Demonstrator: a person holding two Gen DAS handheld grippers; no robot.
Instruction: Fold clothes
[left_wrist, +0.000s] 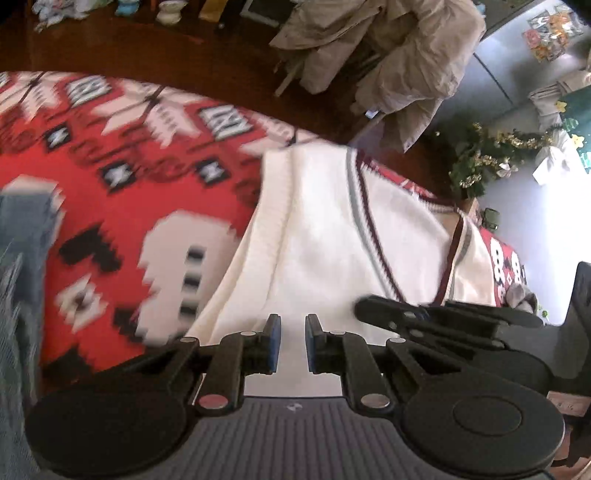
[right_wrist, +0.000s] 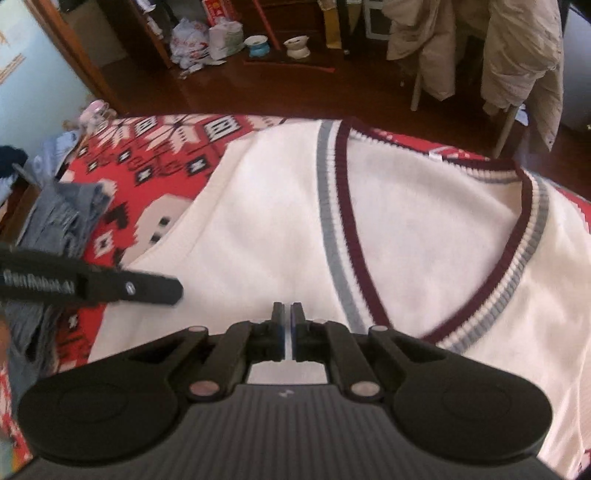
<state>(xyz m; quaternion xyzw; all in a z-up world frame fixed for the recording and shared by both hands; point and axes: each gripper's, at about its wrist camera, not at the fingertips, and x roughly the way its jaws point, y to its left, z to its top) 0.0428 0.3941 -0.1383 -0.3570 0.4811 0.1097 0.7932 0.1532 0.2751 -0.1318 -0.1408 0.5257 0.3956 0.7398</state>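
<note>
A cream knit V-neck sweater (left_wrist: 325, 240) (right_wrist: 258, 221) with maroon and grey trim lies front up on a red patterned blanket (left_wrist: 129, 221) (right_wrist: 166, 155), collar away from me. My left gripper (left_wrist: 292, 343) is at the sweater's near left edge. Its jaws are narrowly apart, with white knit filling the gap. My right gripper (right_wrist: 287, 325) is just below the V of the collar, pads almost touching, with a thin white strip of knit between them. Each gripper shows side-on in the other's view: the left gripper (right_wrist: 177, 291) and the right gripper (left_wrist: 360, 304).
Crumpled blue jeans (left_wrist: 22, 258) (right_wrist: 62, 218) lie on the blanket to the left of the sweater. Beyond the bed is dark wooden floor (right_wrist: 295, 88). Beige coats (left_wrist: 388, 55) (right_wrist: 517, 55) hang over a chair, and two small bowls (right_wrist: 295, 46) and bags stand farther back.
</note>
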